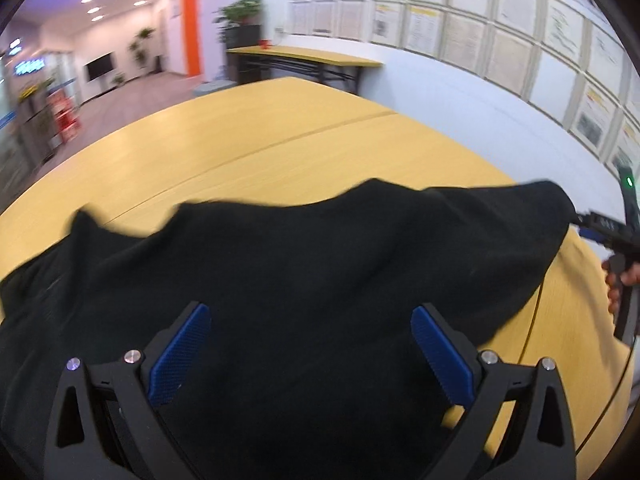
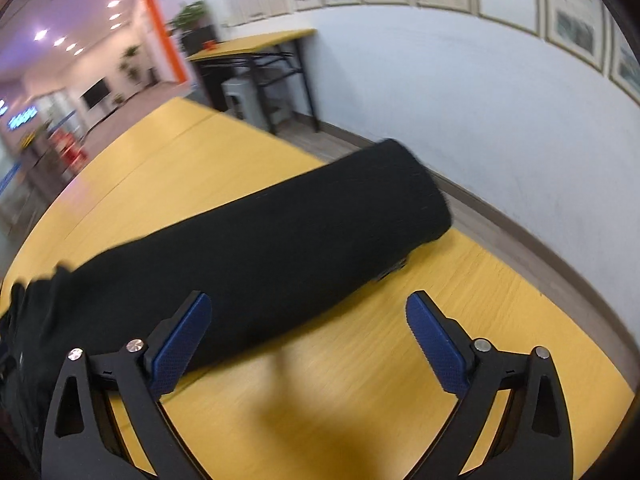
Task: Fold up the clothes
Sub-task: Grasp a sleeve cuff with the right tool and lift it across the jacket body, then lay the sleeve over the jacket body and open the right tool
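Observation:
A black garment lies spread on the yellow wooden table. My left gripper is open, its blue-padded fingers wide apart just above the cloth, holding nothing. In the right wrist view a long black part of the garment, like a sleeve or leg, stretches toward the table's far edge. My right gripper is open above the bare table, its left finger by the cloth's near edge. The right gripper also shows at the far right of the left wrist view, by the garment's corner.
The table's far edge drops to the floor beside a white wall. A second yellow table with a potted plant stands beyond. A seam runs across the tabletop.

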`<state>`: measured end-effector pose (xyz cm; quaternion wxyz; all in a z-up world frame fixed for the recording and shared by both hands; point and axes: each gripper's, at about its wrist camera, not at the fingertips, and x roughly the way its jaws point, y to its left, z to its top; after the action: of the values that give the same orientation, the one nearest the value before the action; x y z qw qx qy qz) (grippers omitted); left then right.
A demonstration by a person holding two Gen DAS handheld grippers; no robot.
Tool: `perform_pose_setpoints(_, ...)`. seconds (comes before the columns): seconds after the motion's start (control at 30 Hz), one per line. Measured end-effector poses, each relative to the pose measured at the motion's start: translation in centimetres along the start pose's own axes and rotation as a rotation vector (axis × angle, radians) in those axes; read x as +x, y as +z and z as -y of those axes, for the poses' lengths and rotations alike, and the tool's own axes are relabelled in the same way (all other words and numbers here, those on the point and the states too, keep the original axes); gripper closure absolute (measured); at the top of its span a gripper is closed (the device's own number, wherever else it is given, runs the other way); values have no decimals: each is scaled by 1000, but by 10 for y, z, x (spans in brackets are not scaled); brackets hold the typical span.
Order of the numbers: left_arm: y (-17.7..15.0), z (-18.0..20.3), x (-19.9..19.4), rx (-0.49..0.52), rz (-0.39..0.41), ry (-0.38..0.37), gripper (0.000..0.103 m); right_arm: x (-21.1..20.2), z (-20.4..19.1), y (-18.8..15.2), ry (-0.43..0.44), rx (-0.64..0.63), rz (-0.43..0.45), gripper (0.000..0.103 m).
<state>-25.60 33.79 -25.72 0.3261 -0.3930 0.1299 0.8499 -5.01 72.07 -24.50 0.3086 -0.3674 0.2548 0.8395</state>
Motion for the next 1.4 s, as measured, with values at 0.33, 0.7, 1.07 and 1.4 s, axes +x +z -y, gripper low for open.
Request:
perform_pose_setpoints(0.33, 5, 53, 68, 142, -98, -54, 0, 29, 29, 28, 17, 106, -10, 80)
perform_pose_setpoints(0.7, 18, 77, 76, 231, -75, -81, 0, -100, 16, -8, 136, 98, 223, 93)
perform_pose_setpoints(1.07, 1, 101, 65, 326, -92, -198, 0, -127, -3, -3, 230, 33, 331, 93)
perform_pose_setpoints(1.4, -16, 30, -52, 28, 98, -160, 0, -231, -142, 15, 547, -240, 515, 93)
